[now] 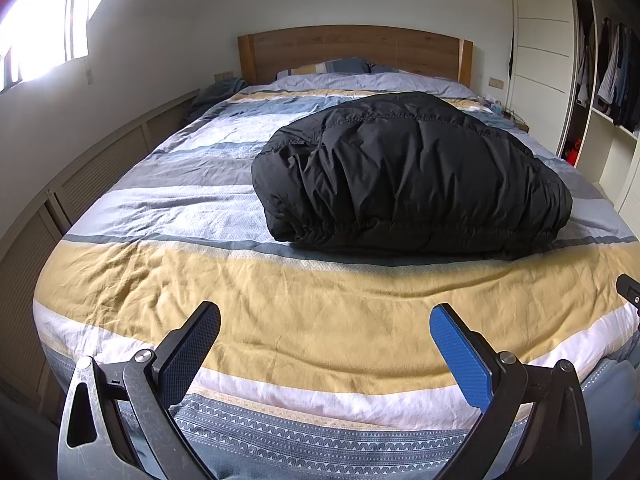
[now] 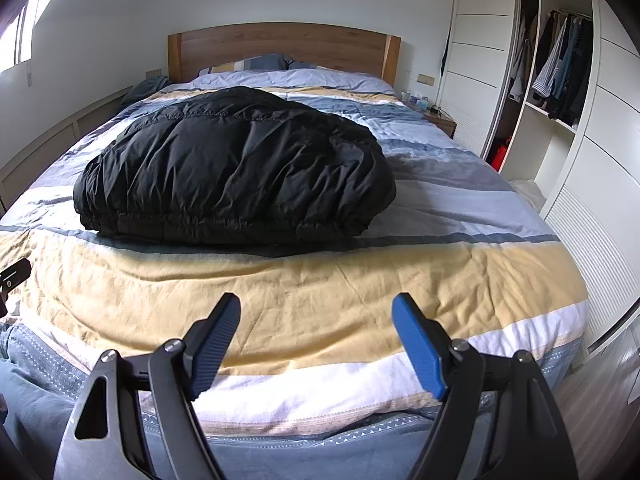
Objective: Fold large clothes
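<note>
A black puffy down jacket [image 1: 408, 172] lies folded in a thick bundle on the striped bed cover, its gathered hem toward me; it also shows in the right wrist view [image 2: 236, 168]. My left gripper [image 1: 325, 320] is open and empty, held above the yellow stripe at the foot of the bed, well short of the jacket. My right gripper [image 2: 316, 310] is open and empty too, above the same stripe and apart from the jacket. A bit of the right gripper shows at the right edge of the left wrist view [image 1: 630, 288].
The bed [image 1: 240, 304] has a wooden headboard [image 1: 352, 50] and pillows [image 1: 332, 67] at the far end. Low panelled cabinets [image 1: 92, 176] run along the left wall. An open wardrobe [image 2: 560, 64] with hanging clothes and a nightstand [image 2: 438, 118] stand on the right.
</note>
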The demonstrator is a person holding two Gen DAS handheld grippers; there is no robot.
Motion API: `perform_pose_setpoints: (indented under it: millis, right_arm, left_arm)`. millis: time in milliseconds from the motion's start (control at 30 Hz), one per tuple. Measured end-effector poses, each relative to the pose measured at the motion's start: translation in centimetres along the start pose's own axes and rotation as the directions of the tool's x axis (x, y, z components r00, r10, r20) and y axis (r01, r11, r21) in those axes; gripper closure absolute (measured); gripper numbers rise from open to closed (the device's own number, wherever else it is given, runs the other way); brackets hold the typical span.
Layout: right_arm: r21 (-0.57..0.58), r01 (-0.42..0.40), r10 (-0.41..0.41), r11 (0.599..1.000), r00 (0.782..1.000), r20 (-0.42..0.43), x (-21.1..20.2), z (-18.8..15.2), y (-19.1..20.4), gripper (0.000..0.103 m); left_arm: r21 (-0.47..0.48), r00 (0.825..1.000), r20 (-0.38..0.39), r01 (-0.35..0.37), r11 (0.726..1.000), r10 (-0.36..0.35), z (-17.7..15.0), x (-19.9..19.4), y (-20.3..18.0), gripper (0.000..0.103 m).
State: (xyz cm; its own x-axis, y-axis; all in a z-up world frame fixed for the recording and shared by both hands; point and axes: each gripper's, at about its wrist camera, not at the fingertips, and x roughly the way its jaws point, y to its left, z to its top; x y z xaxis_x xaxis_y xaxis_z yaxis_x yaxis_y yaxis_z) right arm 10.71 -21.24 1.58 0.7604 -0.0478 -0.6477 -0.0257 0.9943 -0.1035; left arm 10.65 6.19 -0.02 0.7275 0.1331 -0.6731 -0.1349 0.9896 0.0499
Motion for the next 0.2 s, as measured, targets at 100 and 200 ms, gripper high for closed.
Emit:
perform_pose_setpoints:
  millis: [100, 200]
  right_arm:
    - [0.002, 0.003, -0.003, 1.0, 1.0, 0.0, 0.01, 0.05, -0.2, 0.026]
    - [0.005, 0.009, -0.009, 1.0, 1.0, 0.002, -0.05, 0.06, -0.4, 0.026]
  left_arm:
    - [-0.005, 1.0, -0.001, 0.004, 1.0, -0.004, 0.02, -0.02, 0.03, 0.0]
    - [-0.005, 1.0, 0.001, -0.001, 1.0, 0.001, 0.01, -0.08, 0.08, 0.0]
